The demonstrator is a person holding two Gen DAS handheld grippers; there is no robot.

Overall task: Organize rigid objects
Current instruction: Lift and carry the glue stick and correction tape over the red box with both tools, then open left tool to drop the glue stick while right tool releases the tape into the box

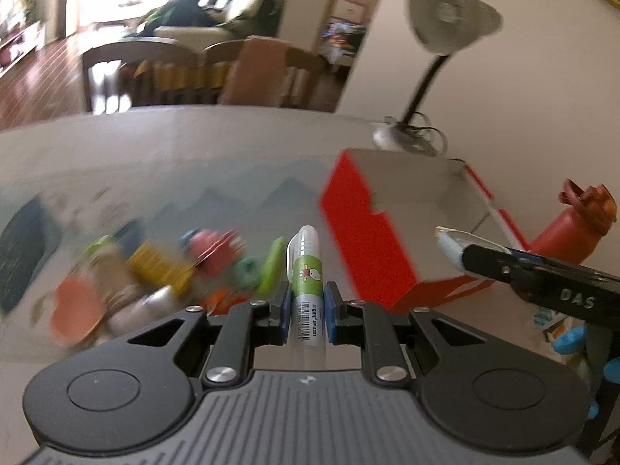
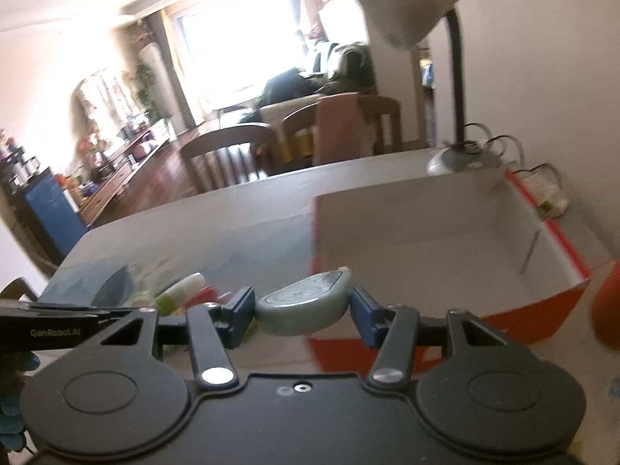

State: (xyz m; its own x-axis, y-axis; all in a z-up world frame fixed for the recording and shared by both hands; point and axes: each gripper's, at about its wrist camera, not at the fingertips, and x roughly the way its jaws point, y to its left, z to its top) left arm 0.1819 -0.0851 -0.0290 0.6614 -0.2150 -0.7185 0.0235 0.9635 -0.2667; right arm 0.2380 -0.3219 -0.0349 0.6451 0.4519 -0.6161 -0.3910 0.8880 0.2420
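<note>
The left gripper is closed on a white marker with a green label, which stands between the blue pads and points forward. Ahead of it and to its right sits the red box, open, with a pale inside. To the left of this gripper, a blurred pile of colourful small objects lies on the table.

The right gripper holds a grey-green rounded object crosswise between its pads. The same red box is just ahead of it, slightly to the right. A desk lamp stands behind the box.
</note>
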